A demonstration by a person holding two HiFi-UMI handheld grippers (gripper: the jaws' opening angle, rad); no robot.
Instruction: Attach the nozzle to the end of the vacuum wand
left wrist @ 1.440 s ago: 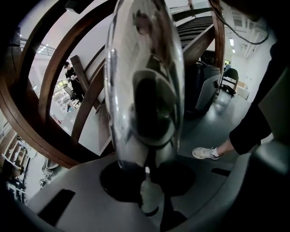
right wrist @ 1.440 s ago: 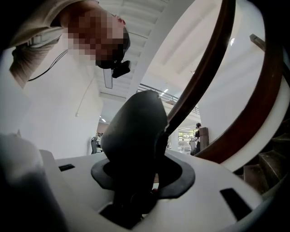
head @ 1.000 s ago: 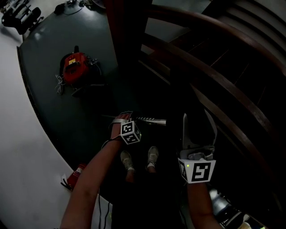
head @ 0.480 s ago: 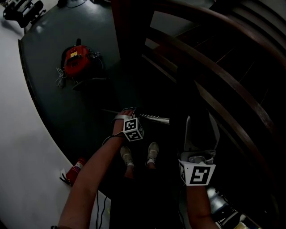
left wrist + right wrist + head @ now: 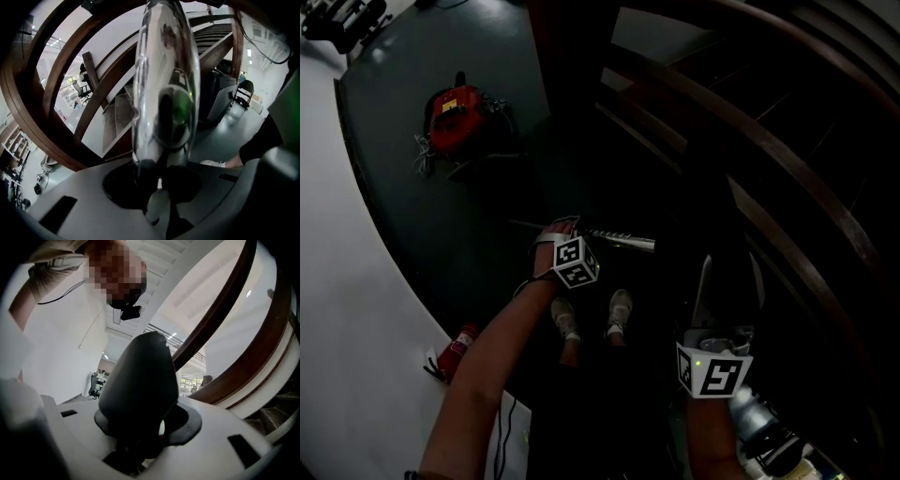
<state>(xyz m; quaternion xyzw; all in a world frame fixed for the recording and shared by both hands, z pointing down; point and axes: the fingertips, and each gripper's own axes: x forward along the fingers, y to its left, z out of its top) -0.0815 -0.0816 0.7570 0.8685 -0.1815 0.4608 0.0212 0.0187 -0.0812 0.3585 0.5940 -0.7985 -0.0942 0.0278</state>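
Note:
The vacuum wand (image 5: 623, 239) is a shiny metal tube lying across the dark middle of the head view. My left gripper (image 5: 561, 229) is shut on it near its left end. In the left gripper view the chrome wand (image 5: 164, 84) rises straight up out of the left gripper (image 5: 159, 190). The nozzle (image 5: 140, 380) is a black tapered piece standing between the jaws of my right gripper (image 5: 140, 432), which is shut on it. In the head view the right gripper (image 5: 728, 281) stands low and to the right of the wand's end, apart from it. The nozzle is lost in the dark there.
A red vacuum body (image 5: 455, 122) with hose and cord sits on the dark floor at the upper left. A small red fire extinguisher (image 5: 455, 354) lies by the white wall. A curved wooden stair rail (image 5: 787, 178) runs close on the right. The person's shoes (image 5: 620, 311) are below the wand.
The right gripper with the nozzle has slid lower in the head view, nearer the person. The left gripper and the wand have stayed where they were.

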